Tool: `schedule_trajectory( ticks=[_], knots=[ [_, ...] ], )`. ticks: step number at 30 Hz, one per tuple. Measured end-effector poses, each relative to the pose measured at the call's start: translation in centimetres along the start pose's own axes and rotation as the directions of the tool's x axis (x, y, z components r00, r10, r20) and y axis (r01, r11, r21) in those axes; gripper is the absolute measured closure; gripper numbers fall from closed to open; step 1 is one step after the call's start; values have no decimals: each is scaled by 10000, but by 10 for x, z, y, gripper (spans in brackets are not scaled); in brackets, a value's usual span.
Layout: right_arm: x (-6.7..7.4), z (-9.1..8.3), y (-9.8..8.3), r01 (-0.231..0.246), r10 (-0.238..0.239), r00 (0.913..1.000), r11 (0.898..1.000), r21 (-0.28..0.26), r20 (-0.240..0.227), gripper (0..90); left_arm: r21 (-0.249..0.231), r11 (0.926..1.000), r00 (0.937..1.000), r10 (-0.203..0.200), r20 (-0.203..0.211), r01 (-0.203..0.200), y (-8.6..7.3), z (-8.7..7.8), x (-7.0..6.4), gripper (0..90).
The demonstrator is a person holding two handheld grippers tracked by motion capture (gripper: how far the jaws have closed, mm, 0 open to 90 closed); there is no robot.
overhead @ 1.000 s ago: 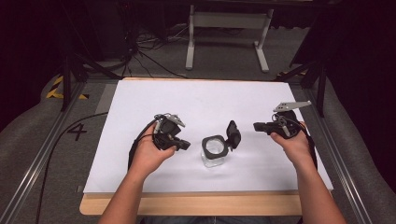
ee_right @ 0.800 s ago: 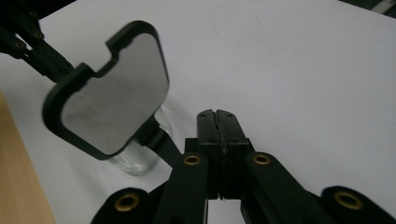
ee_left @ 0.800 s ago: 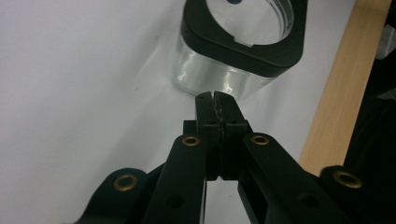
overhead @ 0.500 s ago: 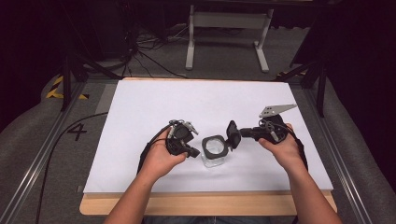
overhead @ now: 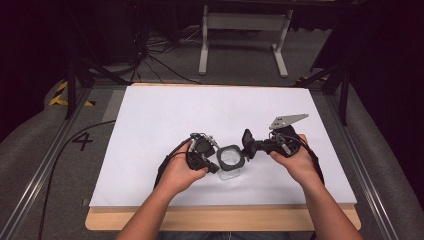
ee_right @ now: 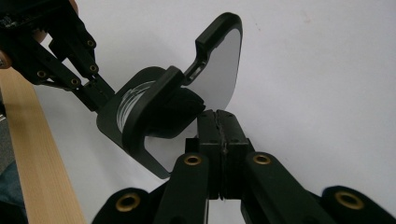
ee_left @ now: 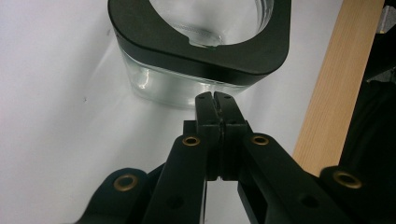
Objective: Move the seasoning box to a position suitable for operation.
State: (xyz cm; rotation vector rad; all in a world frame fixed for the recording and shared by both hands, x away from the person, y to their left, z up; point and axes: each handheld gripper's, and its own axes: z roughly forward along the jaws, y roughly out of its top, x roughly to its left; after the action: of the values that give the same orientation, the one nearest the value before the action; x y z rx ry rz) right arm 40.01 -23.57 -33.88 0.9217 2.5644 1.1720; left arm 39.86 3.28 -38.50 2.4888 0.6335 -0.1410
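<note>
A small clear glass jar with a black square rim stands on the white sheet, and its hinged black lid is swung up on the right. My left gripper is shut and empty. Its tips sit at the jar's glass wall just under the rim. My right gripper is also shut with nothing in it. Its tips are close behind the lid's hinge. In the right gripper view, the left gripper reaches the rim from the far side.
A white sheet covers the table, with a wooden front edge near the person. A metal stand and cables lie on the floor beyond. Rails run along both sides, and a "4" mark is on the left.
Both hands have come inward to the jar, the left from the left and the right from the right. The jaws of both stayed shut. The jar and its lid have not moved.
</note>
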Motion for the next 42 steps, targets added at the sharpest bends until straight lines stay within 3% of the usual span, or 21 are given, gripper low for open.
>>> schedule_trajectory(
  ticks=[4,9,24,36,42],
  knots=[
    [2,-2,1,44,-44,10000,10000,-72,-50,900,-38,10000,10000,81,8,-81,0,0,0,900],
    [11,-5,5,252,-266,9986,9992,-312,-451,900,-59,10000,10000,64,41,-64,1,1,0,900],
    [31,32,3,618,-545,9905,9966,540,-1261,900,-10,10000,9997,-34,249,34,0,4,2,900],
    [34,32,3,826,-761,9904,9952,524,-1155,900,27,9999,9995,-164,271,164,-1,3,2,900],
    [32,20,3,811,-770,9913,9961,347,-1064,900,-307,9993,9998,-200,80,203,-4,-12,8,900]
  ],
)
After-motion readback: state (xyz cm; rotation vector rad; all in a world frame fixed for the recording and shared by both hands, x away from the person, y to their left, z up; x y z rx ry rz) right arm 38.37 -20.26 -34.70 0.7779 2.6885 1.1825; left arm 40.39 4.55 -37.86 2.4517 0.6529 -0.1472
